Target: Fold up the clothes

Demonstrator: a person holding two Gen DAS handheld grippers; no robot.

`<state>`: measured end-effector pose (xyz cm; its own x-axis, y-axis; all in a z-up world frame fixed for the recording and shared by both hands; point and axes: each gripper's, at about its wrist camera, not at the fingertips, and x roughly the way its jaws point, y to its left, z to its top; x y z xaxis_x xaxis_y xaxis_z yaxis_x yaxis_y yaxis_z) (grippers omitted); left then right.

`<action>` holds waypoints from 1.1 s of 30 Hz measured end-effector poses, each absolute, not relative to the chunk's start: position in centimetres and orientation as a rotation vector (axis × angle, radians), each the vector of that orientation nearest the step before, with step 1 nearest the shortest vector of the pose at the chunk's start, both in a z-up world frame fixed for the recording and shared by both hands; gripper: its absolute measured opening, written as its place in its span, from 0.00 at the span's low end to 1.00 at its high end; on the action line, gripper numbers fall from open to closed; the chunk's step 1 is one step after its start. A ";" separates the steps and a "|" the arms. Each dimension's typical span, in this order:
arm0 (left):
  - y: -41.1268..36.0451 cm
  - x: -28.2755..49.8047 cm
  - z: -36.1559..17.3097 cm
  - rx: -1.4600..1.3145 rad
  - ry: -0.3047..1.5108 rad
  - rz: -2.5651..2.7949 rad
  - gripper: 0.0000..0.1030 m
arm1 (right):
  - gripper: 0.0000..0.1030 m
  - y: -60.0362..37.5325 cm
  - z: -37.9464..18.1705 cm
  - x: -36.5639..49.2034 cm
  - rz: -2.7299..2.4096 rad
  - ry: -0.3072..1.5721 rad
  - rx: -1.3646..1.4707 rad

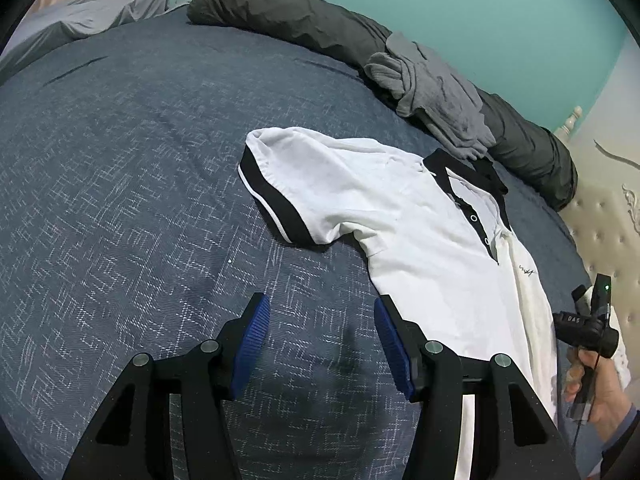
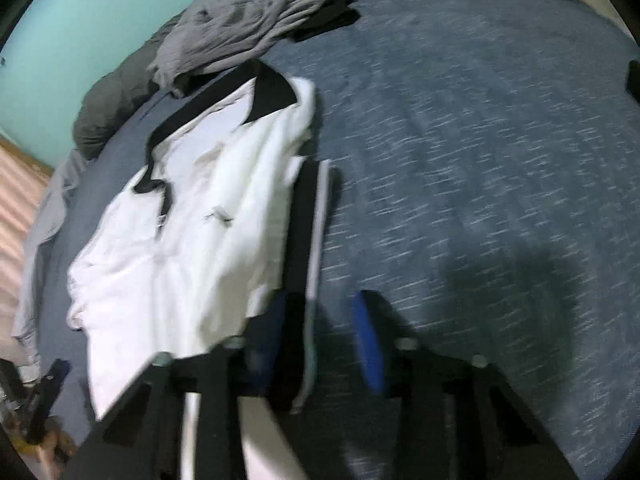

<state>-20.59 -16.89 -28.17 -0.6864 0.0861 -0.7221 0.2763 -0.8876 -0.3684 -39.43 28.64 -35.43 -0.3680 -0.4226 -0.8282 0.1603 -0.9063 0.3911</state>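
Note:
A white polo shirt [image 1: 400, 216] with a black collar and black sleeve cuffs lies flat on the blue bedspread [image 1: 140, 180]. My left gripper [image 1: 322, 340] hovers open over bare bedspread, just left of the shirt's body, with nothing between its blue pads. The right wrist view is blurred. There the shirt [image 2: 180, 240] lies to the left and its black cuff with a white stripe [image 2: 304, 232] runs down between the pads of my right gripper [image 2: 320, 340]. The cuff rests by the left pad; a gap shows before the right pad.
A crumpled grey garment [image 1: 432, 92] lies on a long dark rolled duvet [image 1: 288, 12] along the far bed edge. A grey pillow [image 1: 100, 12] is far left, a tufted cream headboard [image 1: 600, 216] right. A hand [image 1: 600, 384] holds the other gripper's handle at the right edge.

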 end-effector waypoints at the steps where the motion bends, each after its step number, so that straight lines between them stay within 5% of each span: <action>1: -16.9 -20.6 -28.2 1.193 0.704 -2.700 0.57 | 0.08 28.3 -35.4 -39.1 -2.307 -0.321 1.513; 5: -17.0 -20.6 -28.0 1.185 0.706 -2.703 0.57 | 0.00 28.0 -34.8 -38.4 -2.307 -0.295 1.484; 14: -16.9 -20.8 -28.1 1.186 0.717 -2.702 0.57 | 0.00 32.6 -28.3 -38.1 -2.511 -0.338 1.293; 21: -16.5 -20.9 -28.3 1.194 0.708 -2.703 0.57 | 0.01 32.4 -28.6 -39.6 -2.429 -0.307 1.370; 22: -16.5 -20.9 -28.3 1.194 0.706 -2.703 0.57 | 0.05 31.6 -29.4 -40.1 -2.419 -0.301 1.396; 25: -16.5 -21.0 -28.4 1.199 0.705 -2.702 0.57 | 0.40 30.0 -31.5 -41.2 -2.409 -0.303 1.442; 33: -16.6 -21.4 -28.5 1.204 0.710 -2.703 0.57 | 0.42 25.8 -34.2 -42.8 -2.387 -0.200 1.490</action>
<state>-21.36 -16.59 -28.49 -0.6826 0.0967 -0.7243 0.2718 -0.8865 -0.3745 -42.82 25.82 -34.20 -0.4050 -0.3398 -0.8488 0.1940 -0.9392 0.2835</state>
